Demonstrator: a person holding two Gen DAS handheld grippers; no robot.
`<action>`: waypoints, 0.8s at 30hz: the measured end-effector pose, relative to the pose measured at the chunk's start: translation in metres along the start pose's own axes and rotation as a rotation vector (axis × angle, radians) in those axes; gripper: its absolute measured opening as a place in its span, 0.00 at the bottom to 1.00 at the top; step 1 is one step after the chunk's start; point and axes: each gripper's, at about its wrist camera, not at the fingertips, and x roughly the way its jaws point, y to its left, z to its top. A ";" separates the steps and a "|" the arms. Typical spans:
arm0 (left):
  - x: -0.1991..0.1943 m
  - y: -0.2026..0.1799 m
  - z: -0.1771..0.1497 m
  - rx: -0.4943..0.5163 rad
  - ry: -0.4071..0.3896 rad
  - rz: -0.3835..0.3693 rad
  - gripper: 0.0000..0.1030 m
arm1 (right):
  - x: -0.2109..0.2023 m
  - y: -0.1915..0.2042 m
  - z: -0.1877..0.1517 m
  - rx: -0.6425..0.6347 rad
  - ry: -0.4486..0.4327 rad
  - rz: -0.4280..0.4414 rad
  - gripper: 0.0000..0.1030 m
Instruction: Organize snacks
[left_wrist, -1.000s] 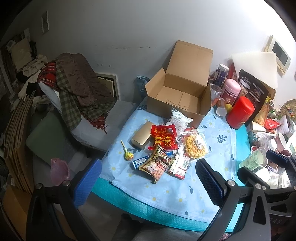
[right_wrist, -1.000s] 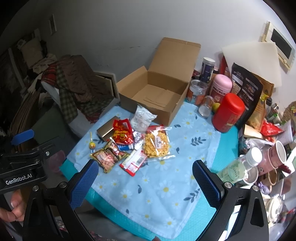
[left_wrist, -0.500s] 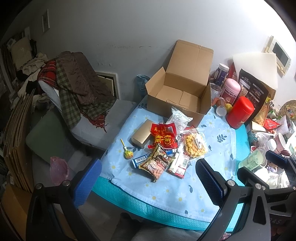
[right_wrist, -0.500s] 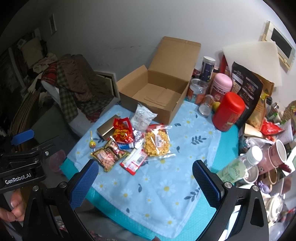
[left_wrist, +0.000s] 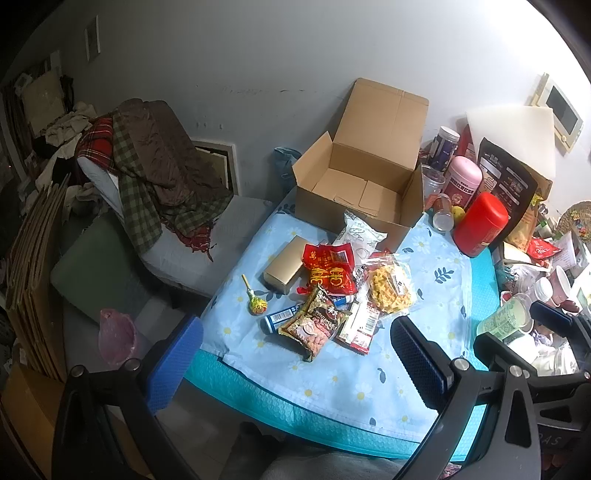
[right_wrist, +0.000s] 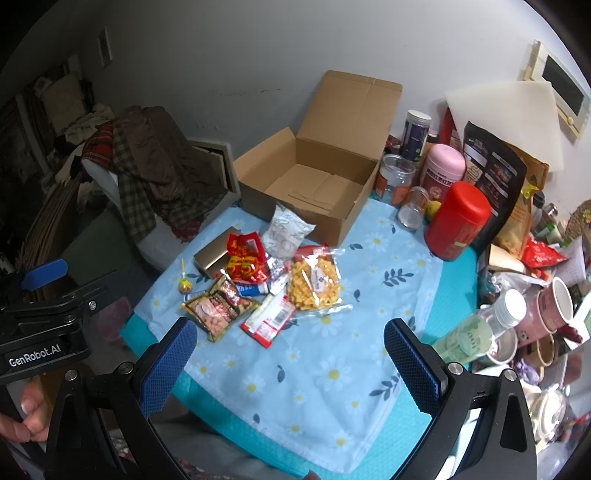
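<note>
Both claws, left claw (left_wrist: 295, 354) and right claw (right_wrist: 290, 360), gape; cardboard box (right_wrist: 314, 184) holds only flat cardboard.

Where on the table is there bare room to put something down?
Bare cloth lies nearer than the snack pile, out to the front edge, and between the yellow snack bag and red canister. The cardboard box is empty. The right edge is crowded with bottles and cups.
</note>
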 end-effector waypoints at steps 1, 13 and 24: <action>0.000 0.000 0.000 0.000 0.000 -0.001 1.00 | 0.001 0.000 -0.001 -0.001 0.000 0.001 1.00; 0.001 0.001 0.000 -0.004 0.001 -0.003 1.00 | 0.002 -0.001 0.002 -0.001 0.002 -0.001 1.00; 0.004 0.004 0.002 -0.008 0.009 -0.020 1.00 | 0.004 -0.001 -0.007 0.012 0.006 -0.006 1.00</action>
